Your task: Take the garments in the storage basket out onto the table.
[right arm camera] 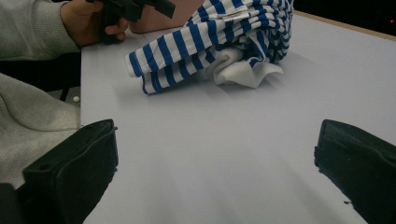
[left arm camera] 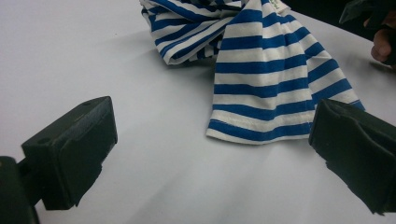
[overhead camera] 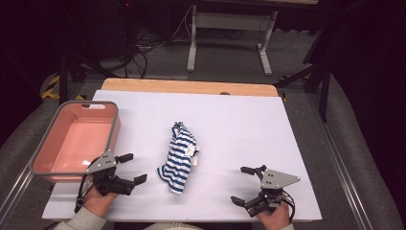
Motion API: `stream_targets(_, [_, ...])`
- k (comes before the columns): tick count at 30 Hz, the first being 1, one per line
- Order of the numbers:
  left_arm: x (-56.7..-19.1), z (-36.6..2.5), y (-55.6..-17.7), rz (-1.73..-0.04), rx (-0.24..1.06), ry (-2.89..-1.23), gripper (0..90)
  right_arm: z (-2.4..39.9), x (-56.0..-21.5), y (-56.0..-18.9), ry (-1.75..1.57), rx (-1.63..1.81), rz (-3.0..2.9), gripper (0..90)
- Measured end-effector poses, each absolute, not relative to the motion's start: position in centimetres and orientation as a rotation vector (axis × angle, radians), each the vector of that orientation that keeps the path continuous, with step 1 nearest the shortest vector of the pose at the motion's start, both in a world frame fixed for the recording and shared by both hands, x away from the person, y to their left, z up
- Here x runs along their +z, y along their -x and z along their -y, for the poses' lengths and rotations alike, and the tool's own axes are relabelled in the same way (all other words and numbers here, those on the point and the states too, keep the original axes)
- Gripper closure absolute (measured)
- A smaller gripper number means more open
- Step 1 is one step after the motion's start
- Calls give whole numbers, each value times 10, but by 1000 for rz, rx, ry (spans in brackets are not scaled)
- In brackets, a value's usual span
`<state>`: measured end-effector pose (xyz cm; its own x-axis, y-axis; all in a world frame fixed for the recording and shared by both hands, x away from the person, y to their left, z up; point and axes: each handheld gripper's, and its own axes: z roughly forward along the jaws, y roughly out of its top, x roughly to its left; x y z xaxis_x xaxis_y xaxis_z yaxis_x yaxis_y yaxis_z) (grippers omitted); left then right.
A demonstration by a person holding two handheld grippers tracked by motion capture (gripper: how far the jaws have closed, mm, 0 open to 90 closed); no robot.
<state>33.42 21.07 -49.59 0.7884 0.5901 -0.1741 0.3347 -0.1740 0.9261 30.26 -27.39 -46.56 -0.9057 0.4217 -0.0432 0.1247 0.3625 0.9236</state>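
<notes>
Striped shirt — a crumpled blue-and-white garment — lies in a loose heap on the white table, just to the right of the pink bin, which stands at the table's left edge with nothing in it. Nothing looks begun: the cloth is neither gripped nor touched, so picking it up and whatever follows is all left to do, likely moving it toward that bin.

Left gripper sits between the bin and the shirt, near the cloth's lower end, its jaws spread apart and holding nothing. Right gripper rests well to the shirt's far side from the bin, jaws likewise apart — also unloaded.

From the right gripper view, a white inner fold shows tucked under the stripes; the left gripper view instead shows the shirt's hemmed edge lying flat, close ahead of its jaws.
</notes>
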Motion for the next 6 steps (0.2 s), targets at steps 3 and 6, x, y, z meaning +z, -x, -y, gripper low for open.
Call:
stream_targets(3, [-496, -211, -334, -716, 274, -1784, 18, 274, -466, -302, -485, 1561, -2355, 1])
stream_targets(6, [-496, -211, -334, -717, 273, -1784, 16, 273, -466, -302, -484, 1562, -2355, 1])
